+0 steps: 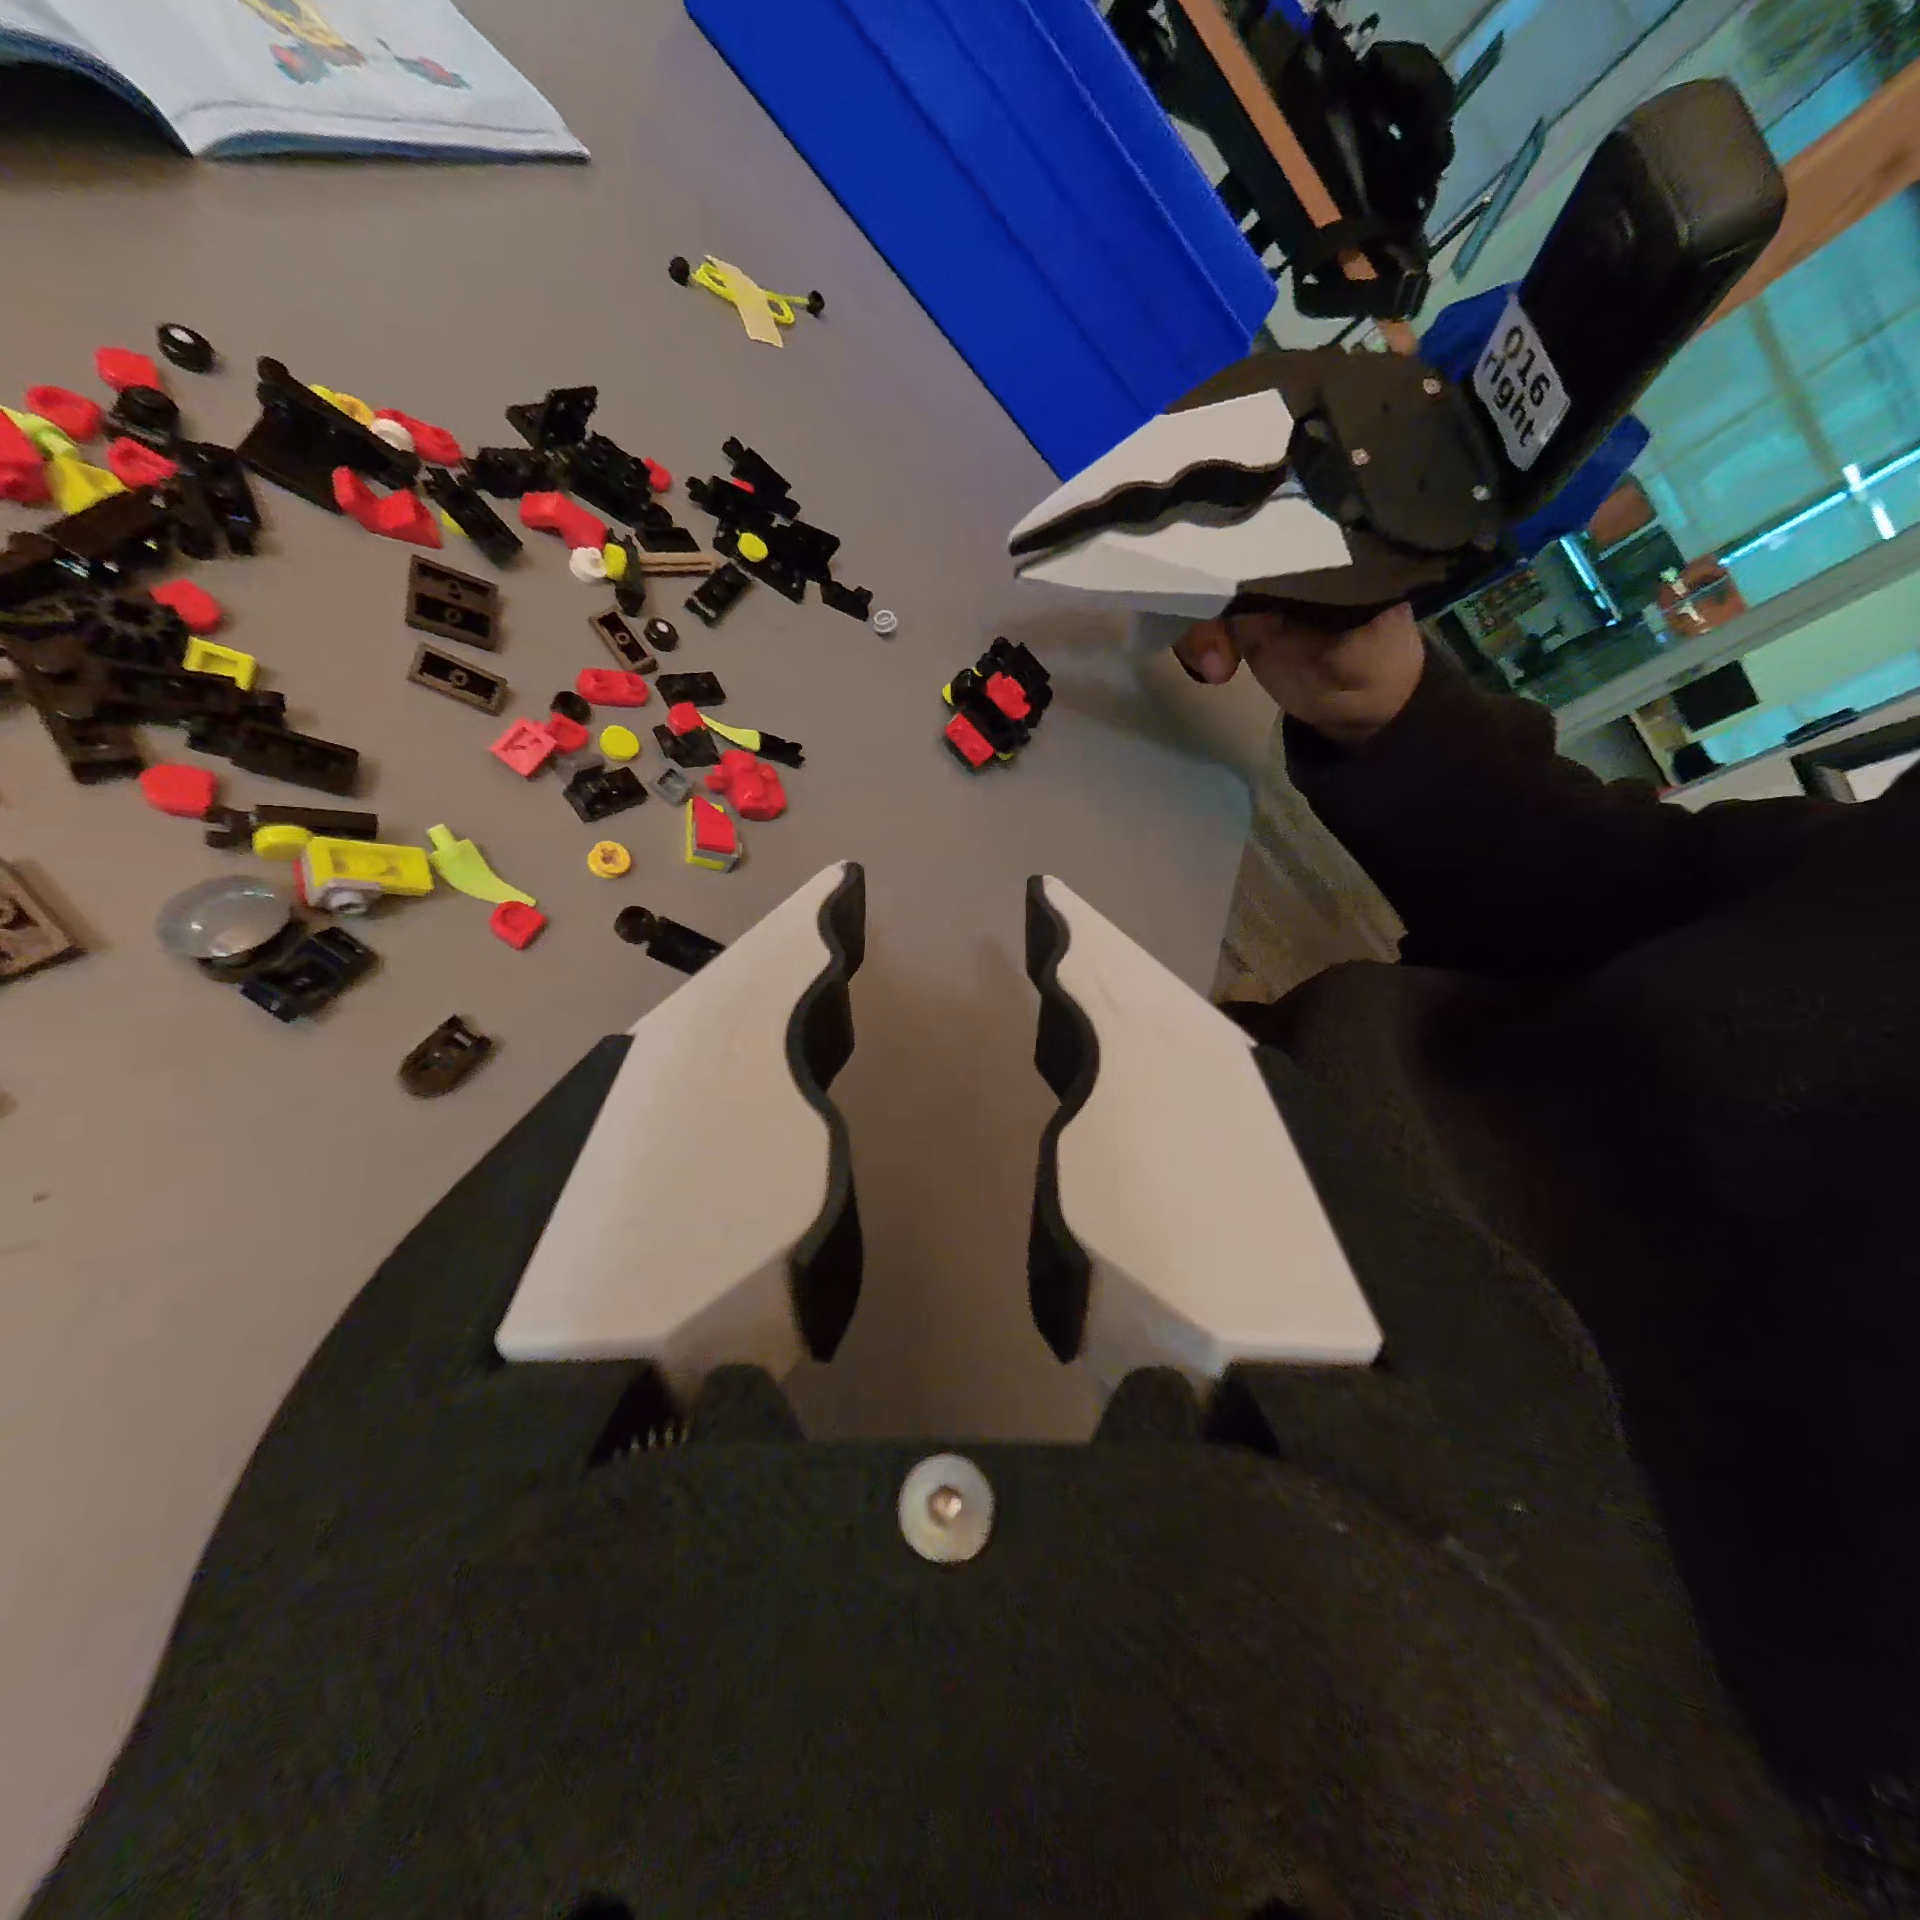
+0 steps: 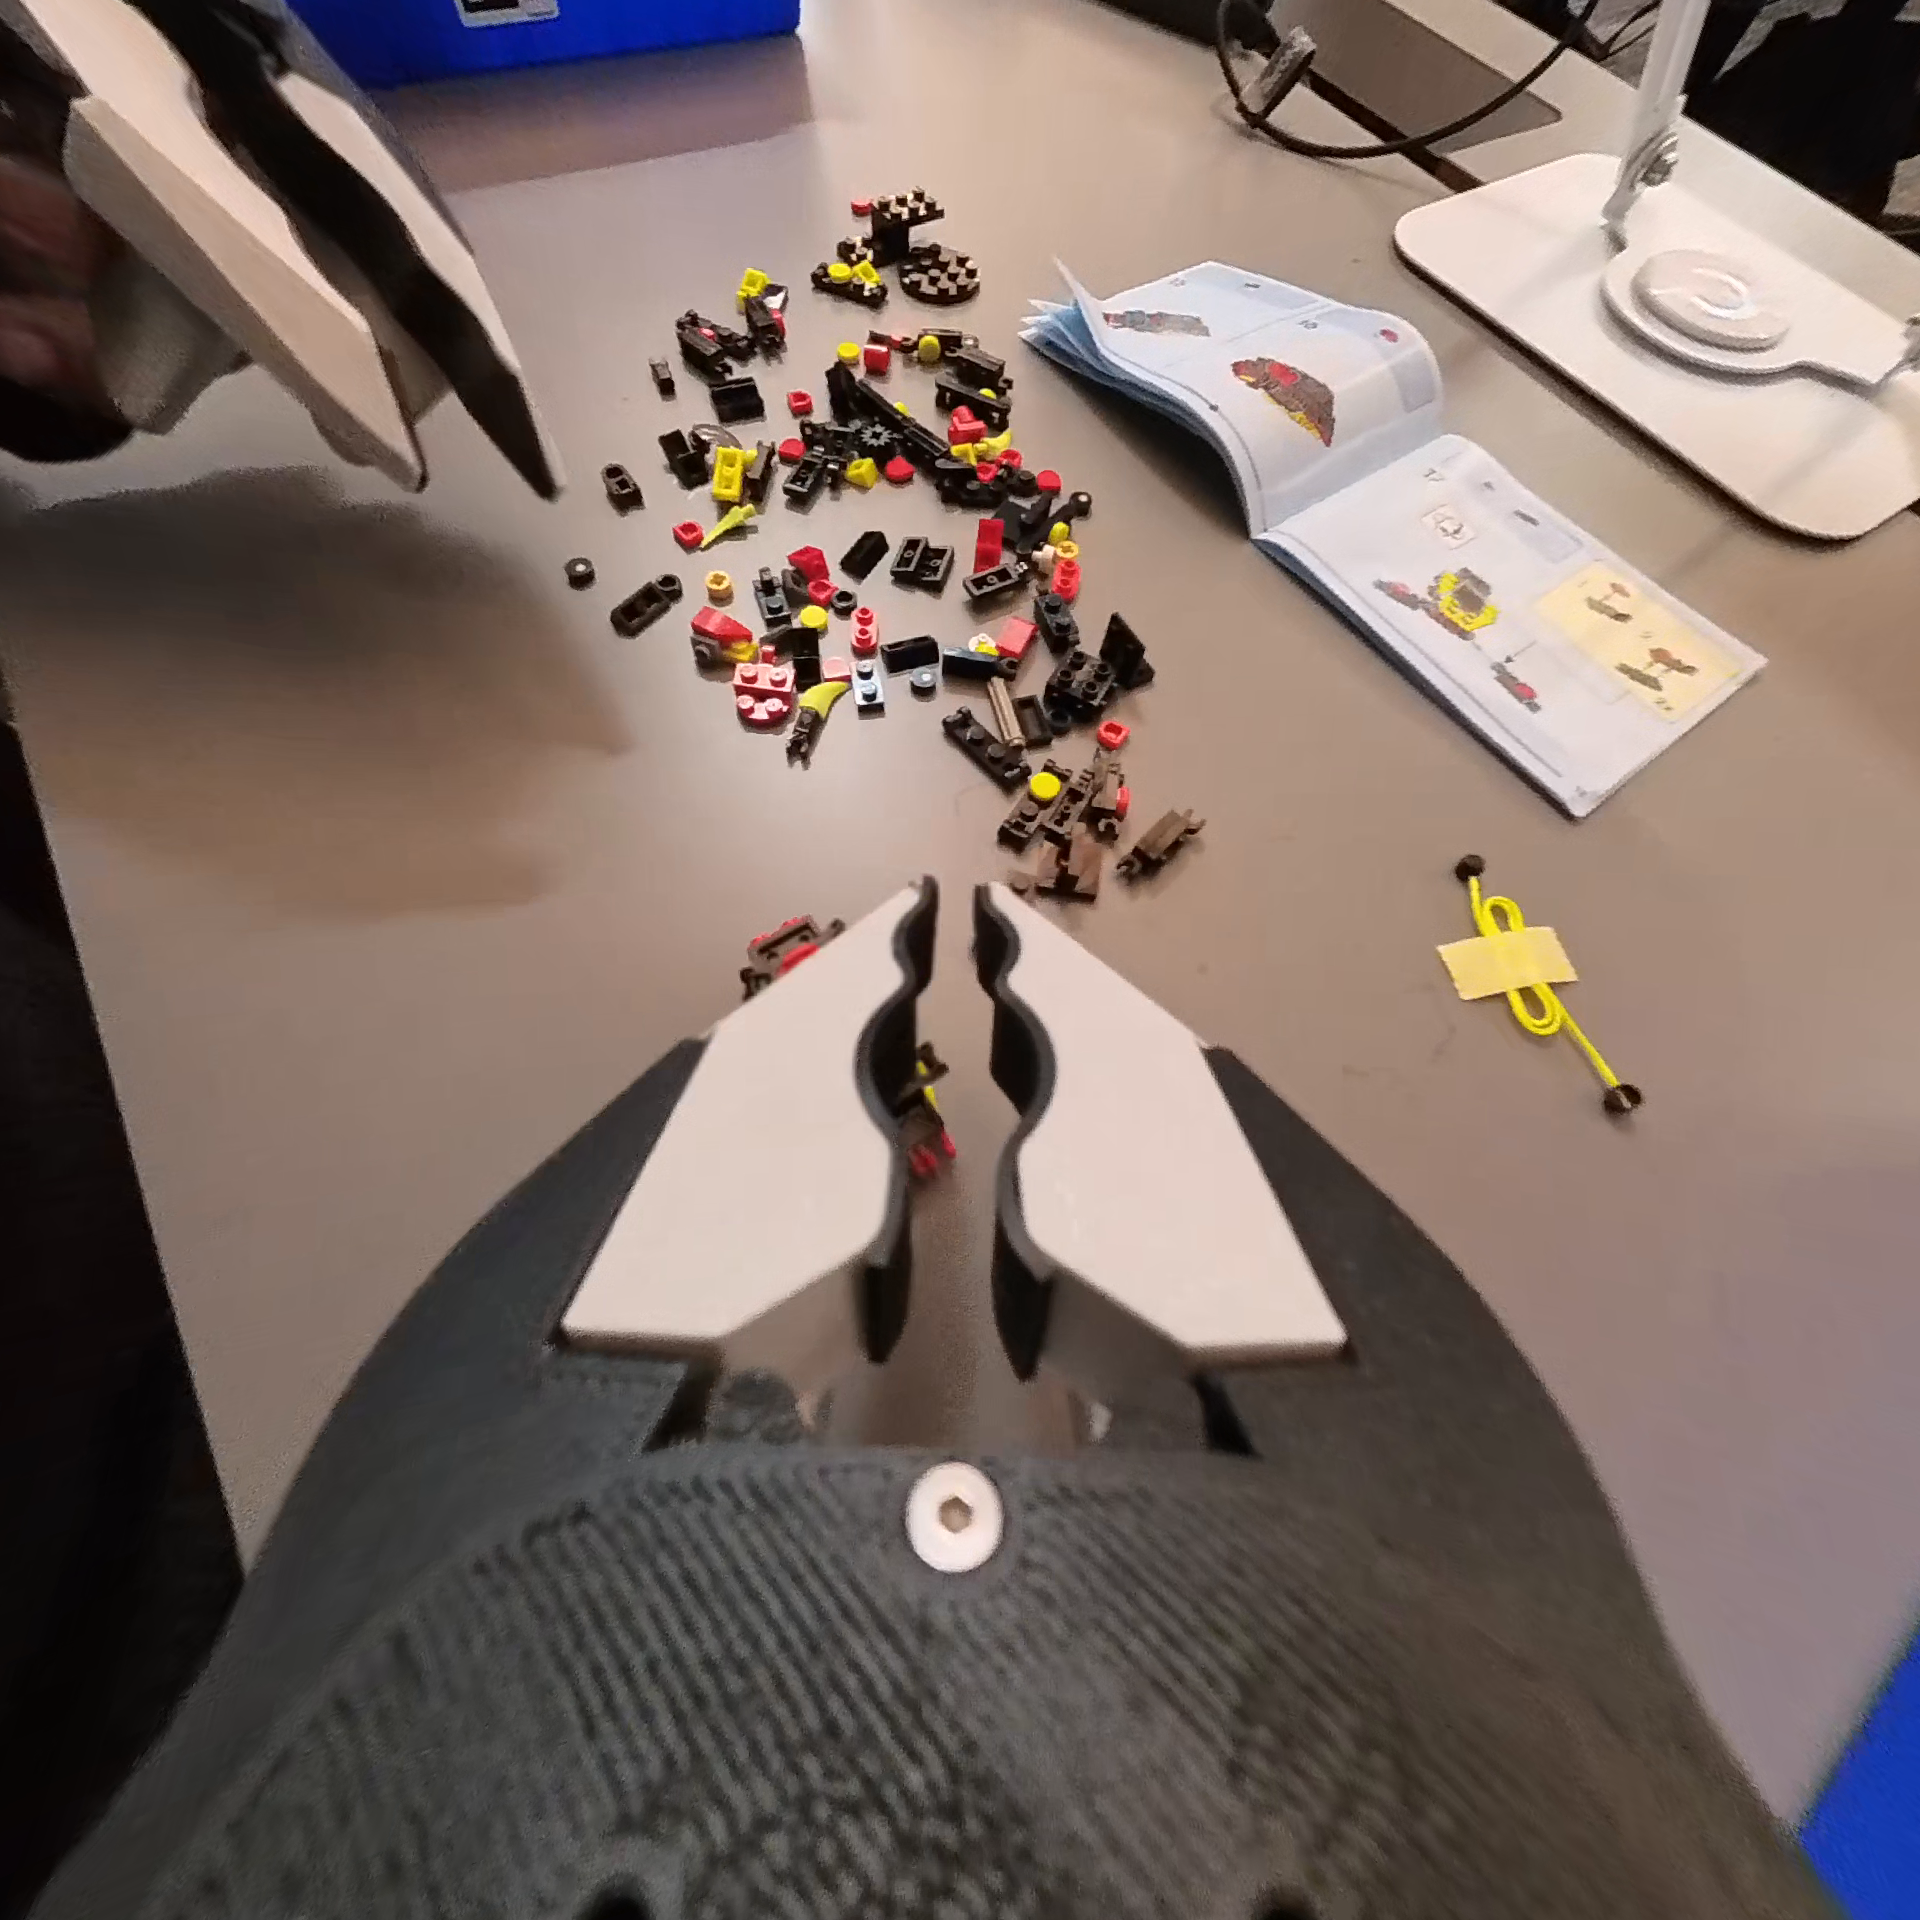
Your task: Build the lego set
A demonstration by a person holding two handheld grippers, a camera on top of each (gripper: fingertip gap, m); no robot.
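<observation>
Left wrist view, two grippers, left gripper (image 1: 945,894) jaws apart and bare, right gripper (image 1: 1023,551) jaws nearly shut, one booklet (image 1: 343,73).

White printed sticker (image 1: 1519,387) on right tool (image 1: 1023,556), small-print open booklet (image 2: 1403,499)

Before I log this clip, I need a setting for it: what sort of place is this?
Probably an office or lab workspace. A grey table carries scattered toy building bricks and an open instruction booklet, a white stand base sits at its far edge, and desks and glass partitions show behind.
</observation>
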